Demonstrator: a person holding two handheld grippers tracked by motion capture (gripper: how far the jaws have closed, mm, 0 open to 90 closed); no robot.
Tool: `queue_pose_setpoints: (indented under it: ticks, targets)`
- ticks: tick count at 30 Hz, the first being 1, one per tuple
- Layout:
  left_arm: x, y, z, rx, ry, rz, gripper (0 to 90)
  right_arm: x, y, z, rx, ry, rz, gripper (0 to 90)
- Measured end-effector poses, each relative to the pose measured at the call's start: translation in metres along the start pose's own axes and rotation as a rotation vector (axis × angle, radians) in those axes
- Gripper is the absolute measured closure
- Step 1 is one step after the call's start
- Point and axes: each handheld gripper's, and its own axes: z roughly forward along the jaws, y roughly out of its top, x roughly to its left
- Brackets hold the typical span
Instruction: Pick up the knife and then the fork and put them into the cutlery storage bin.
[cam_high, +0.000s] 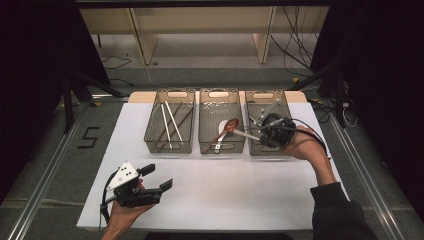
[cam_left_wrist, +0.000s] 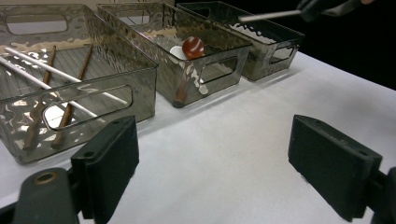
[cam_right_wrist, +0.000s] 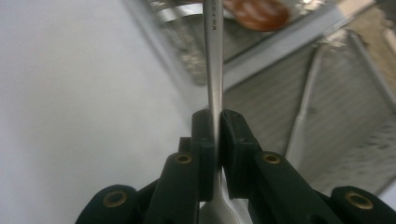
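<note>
high view: three bins sit in a row at the far side of the table (cam_high: 210, 185). left bin (cam_high: 169, 127) has chopsticks, middle bin (cam_high: 221, 127) has a brown spoon (cam_high: 230, 125) and a white one, right bin (cam_high: 267, 129) has metal cutlery. the right claw (cam_high: 261, 129) is over the near end of the right bin, clamped on a metal spoon (cam_high: 245, 134) whose handle pokes left over the middle bin. the left claw (cam_high: 157, 177) hangs over the near left of the table, wide open, holding nothing.

left gripper view: jaws spread apart over bare table, bins beyond them, and the metal spoon (cam_left_wrist: 268, 16) is up in the air at the far right above the bins.

right gripper view: jaws pinched tight on the spoon's neck (cam_right_wrist: 215, 70), bowl nearest the camera, handle pointing away toward the middle bin's rim.

my read: this is the sorting step, spoon lifted and mid-carry. next it needs to shift left until it's fully over the middle bin, drop lower, then let go.
</note>
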Motion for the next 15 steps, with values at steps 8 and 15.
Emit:
queue_pose_setpoints:
  ticks: [8,15]
  targets:
    - [0.000,0.000,0.000,-0.003,0.000,-0.003,15.7,-0.043,-0.005,0.010,0.009,-0.039,0.156,84.9]
    - [0.000,0.000,0.000,-0.001,-0.001,0.000,15.7,-0.067,-0.005,0.027,0.025,-0.050,0.240,84.9]
